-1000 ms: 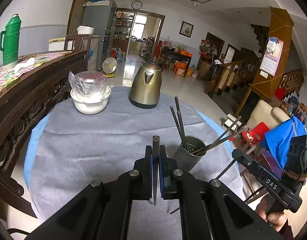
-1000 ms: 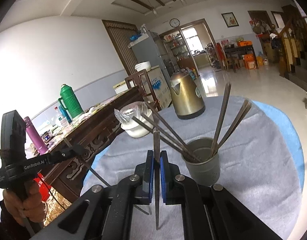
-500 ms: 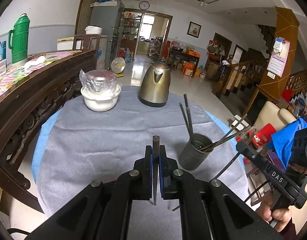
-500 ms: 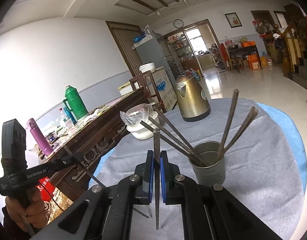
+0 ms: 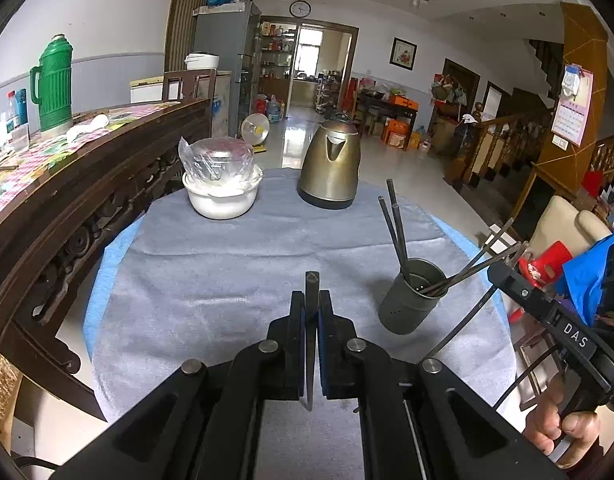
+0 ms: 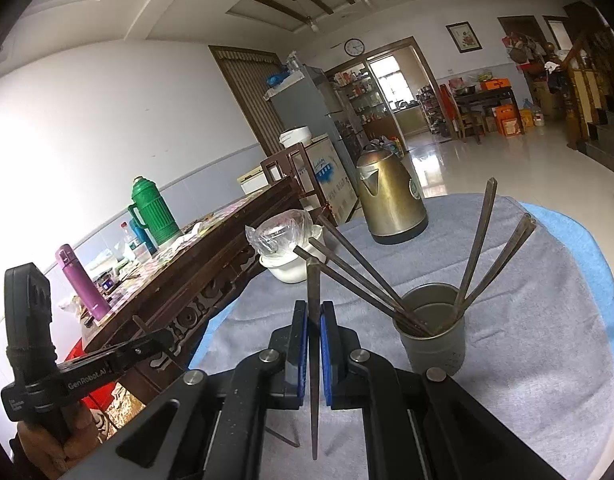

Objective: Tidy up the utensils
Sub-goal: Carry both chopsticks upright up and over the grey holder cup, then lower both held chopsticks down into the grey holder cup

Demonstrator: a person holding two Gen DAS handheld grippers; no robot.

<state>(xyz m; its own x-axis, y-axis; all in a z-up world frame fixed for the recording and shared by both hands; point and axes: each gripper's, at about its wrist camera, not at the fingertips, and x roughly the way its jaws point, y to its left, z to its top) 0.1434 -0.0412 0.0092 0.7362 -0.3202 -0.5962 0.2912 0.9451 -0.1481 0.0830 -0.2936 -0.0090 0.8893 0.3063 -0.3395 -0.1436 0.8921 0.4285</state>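
A grey metal cup point(image 5: 413, 298) point(image 6: 433, 330) stands on the grey cloth and holds several dark chopsticks point(image 5: 397, 226) point(image 6: 477, 248) that lean outward. My left gripper point(image 5: 311, 312) is shut on one dark chopstick point(image 5: 311, 336), held upright above the cloth, left of the cup. My right gripper point(image 6: 314, 312) is shut on another dark chopstick point(image 6: 314, 344), held upright left of the cup. Each gripper shows at the edge of the other's view, the right one point(image 5: 503, 276) beside the cup, the left one point(image 6: 163, 338) off the table's left side.
A brass kettle point(image 5: 331, 164) point(image 6: 389, 196) and a white bowl with a plastic-wrapped lid point(image 5: 221, 178) point(image 6: 287, 248) stand at the far side of the round table point(image 5: 107, 256). A dark wooden sideboard point(image 5: 67, 168) with a green thermos point(image 5: 53, 82) lies left.
Both grippers have drawn back and up from the cup, each still holding its chopstick. The cup looks smaller and farther in both views.
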